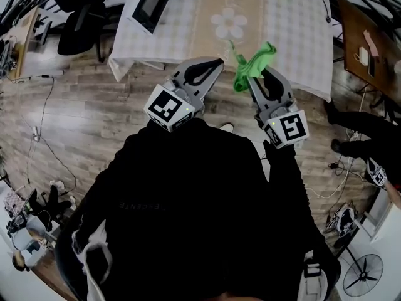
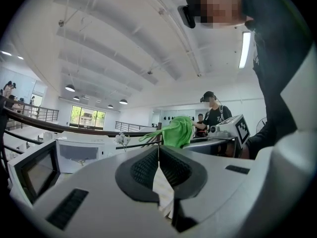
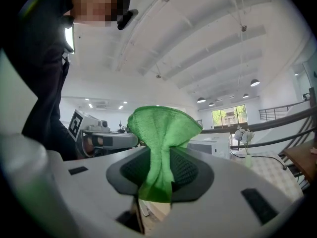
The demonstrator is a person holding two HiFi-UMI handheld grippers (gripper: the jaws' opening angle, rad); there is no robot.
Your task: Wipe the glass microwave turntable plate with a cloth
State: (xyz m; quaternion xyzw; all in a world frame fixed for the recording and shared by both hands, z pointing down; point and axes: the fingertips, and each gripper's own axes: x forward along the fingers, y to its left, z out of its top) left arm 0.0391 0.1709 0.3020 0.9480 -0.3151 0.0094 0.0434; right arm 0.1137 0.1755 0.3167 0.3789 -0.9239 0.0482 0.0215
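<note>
A green cloth sticks up from my right gripper, which is shut on it; in the right gripper view the cloth fans out above the closed jaws of the right gripper. My left gripper is shut with nothing in it, its jaws meeting in the left gripper view. Both are held up in front of my chest, side by side, just short of the table's near edge. No glass turntable plate shows in any view.
A table with a checked cloth lies ahead, with a microwave at its far left and a small flower vase. A chair, floor cables, a fan and a bystander are around.
</note>
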